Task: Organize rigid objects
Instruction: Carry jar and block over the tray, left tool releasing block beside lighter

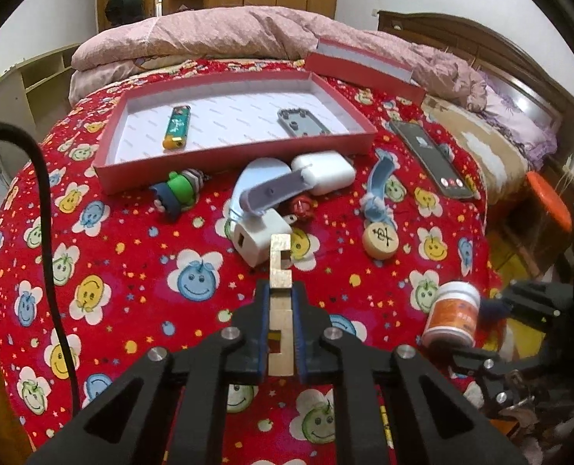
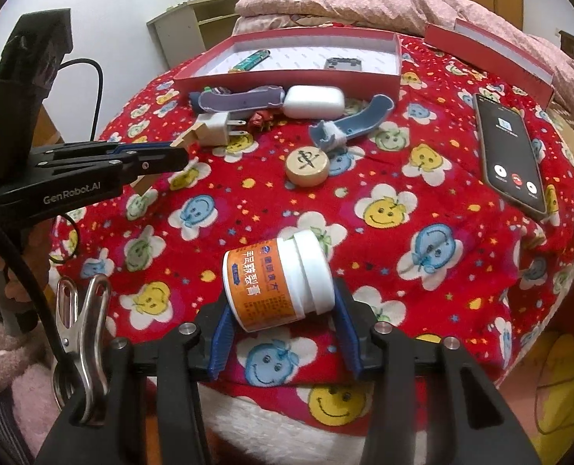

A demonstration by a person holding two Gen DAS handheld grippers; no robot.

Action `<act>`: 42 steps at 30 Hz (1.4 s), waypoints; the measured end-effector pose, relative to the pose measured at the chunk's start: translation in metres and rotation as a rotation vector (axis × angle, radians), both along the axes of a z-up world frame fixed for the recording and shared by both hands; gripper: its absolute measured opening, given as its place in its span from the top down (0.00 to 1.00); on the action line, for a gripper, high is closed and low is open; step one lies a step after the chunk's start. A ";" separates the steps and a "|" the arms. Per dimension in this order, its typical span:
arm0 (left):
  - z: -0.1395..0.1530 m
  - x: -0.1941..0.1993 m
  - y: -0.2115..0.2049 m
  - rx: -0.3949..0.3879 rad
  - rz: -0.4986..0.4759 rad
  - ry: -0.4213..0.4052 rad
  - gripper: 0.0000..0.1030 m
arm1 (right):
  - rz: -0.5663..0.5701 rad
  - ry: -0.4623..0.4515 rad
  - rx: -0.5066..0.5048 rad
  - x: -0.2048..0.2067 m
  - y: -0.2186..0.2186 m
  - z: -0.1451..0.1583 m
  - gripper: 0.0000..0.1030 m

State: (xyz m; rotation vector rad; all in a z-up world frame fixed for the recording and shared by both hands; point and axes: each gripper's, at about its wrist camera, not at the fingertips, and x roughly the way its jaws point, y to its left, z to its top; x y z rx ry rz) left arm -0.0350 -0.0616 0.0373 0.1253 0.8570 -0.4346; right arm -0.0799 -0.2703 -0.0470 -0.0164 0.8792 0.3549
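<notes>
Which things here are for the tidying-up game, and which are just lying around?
For the job:
left gripper, shut on the wooden block
right gripper, holding the orange jar
red tray, with lighter
charger plug
white case
round wooden piece

Just lying about:
phone
pink quilt
metal clip

Even indoor light, fairly bright, shadows soft. Strong fisheye: bed (image 1: 131,271) bulges, black vignette in the corners. Glare on the headboard (image 1: 527,104) at right. Jar (image 1: 451,317) smeared at the left view's edge; centre sharp in both.
</notes>
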 end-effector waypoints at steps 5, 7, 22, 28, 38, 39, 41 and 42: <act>0.009 0.004 0.007 -0.008 0.029 -0.021 0.89 | 0.020 -0.022 -0.008 0.003 0.007 0.009 0.55; 0.012 0.006 0.012 -0.014 0.042 -0.027 0.89 | 0.026 -0.029 -0.009 0.006 0.009 0.013 0.55; 0.046 0.041 0.041 -0.050 0.126 -0.076 0.89 | 0.017 -0.061 0.066 0.048 0.021 0.056 0.55; 0.059 0.060 0.039 -0.051 0.134 -0.102 0.89 | 0.003 -0.065 0.073 0.073 0.027 0.067 0.55; 0.058 0.097 0.031 -0.042 0.142 -0.094 0.89 | -0.028 -0.087 0.109 0.112 0.022 0.081 0.55; 0.057 0.102 0.030 -0.038 0.145 -0.094 0.89 | -0.031 -0.091 0.108 0.117 0.022 0.082 0.55; 0.056 0.109 0.029 -0.034 0.156 -0.093 0.89 | -0.032 -0.094 0.110 0.124 0.022 0.084 0.55; 0.055 0.114 0.030 -0.033 0.165 -0.088 0.89 | -0.033 -0.094 0.115 0.128 0.022 0.084 0.55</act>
